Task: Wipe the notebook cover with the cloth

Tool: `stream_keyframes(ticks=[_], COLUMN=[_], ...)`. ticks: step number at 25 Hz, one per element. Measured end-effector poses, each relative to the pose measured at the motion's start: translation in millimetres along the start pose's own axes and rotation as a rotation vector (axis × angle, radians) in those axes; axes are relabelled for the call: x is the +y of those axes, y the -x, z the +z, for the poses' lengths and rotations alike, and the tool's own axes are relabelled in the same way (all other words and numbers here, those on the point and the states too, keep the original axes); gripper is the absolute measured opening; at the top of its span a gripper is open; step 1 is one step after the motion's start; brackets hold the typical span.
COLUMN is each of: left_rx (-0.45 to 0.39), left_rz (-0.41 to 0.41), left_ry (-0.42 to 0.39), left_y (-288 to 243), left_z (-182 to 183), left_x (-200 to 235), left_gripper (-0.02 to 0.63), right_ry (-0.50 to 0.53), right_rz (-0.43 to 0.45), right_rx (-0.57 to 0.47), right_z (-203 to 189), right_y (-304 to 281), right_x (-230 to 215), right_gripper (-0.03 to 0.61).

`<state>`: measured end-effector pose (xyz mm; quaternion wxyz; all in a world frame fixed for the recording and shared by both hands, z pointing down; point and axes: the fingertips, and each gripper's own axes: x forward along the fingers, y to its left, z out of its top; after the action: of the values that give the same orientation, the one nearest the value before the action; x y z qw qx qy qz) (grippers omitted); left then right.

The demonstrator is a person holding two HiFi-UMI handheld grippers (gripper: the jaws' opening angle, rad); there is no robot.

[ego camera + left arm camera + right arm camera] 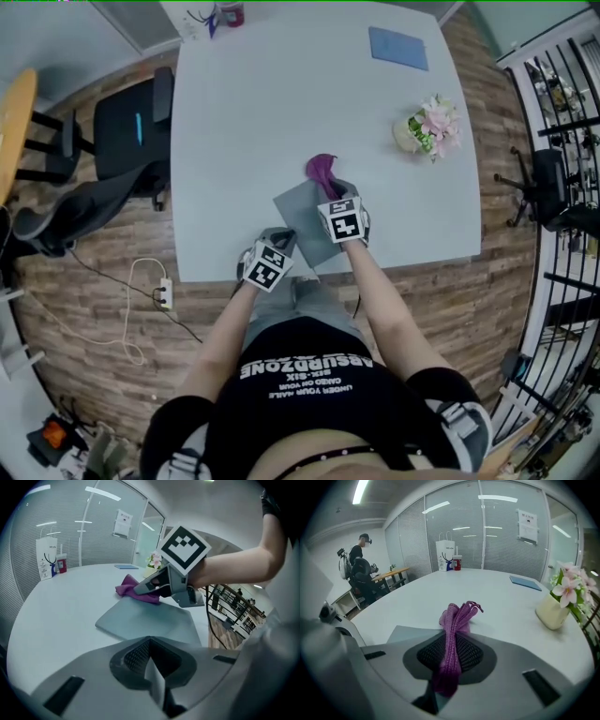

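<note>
A grey notebook (302,223) lies flat near the table's front edge. My left gripper (280,243) is at its near left corner, shut on a thin grey edge of the notebook (140,620) that shows between the jaws of the left gripper (153,670). My right gripper (331,191) is over the notebook's far corner, shut on a purple cloth (322,169). The cloth (454,630) runs up between the jaws of the right gripper (451,660), and its free end bunches on the notebook's far edge. From the left, the right gripper (142,588) presses the cloth (130,586) down.
The white table (281,103) carries a vase of pink flowers (427,128) at the right, a blue booklet (398,48) at the far right, and a paper bag with a red cup (448,555) at the far edge. Black chairs (127,127) stand at the left. A person (358,569) is in the background.
</note>
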<state>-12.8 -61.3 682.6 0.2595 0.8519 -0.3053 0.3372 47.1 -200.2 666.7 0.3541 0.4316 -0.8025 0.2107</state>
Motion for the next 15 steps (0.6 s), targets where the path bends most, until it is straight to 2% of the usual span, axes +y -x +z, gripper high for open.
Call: stream_keyframes(ticks=[5,15], left_rx=[0.016,0.023], left_rz=[-0.02,-0.031], left_ry=[0.016,0.015], left_y=[-4.2,-5.3], left_z=[-4.7,-5.5], left_x=[2.2,1.2], left_gripper=[0.014,0.014], right_ry=[-0.019,0.04], right_rz=[0.023,0.083], right_rx=[0.001,0.035], right_z=[0.2,-4.4], right_y=[0.3,0.4], right_x=[3.9,36.2], right_gripper=[0.067,0.069])
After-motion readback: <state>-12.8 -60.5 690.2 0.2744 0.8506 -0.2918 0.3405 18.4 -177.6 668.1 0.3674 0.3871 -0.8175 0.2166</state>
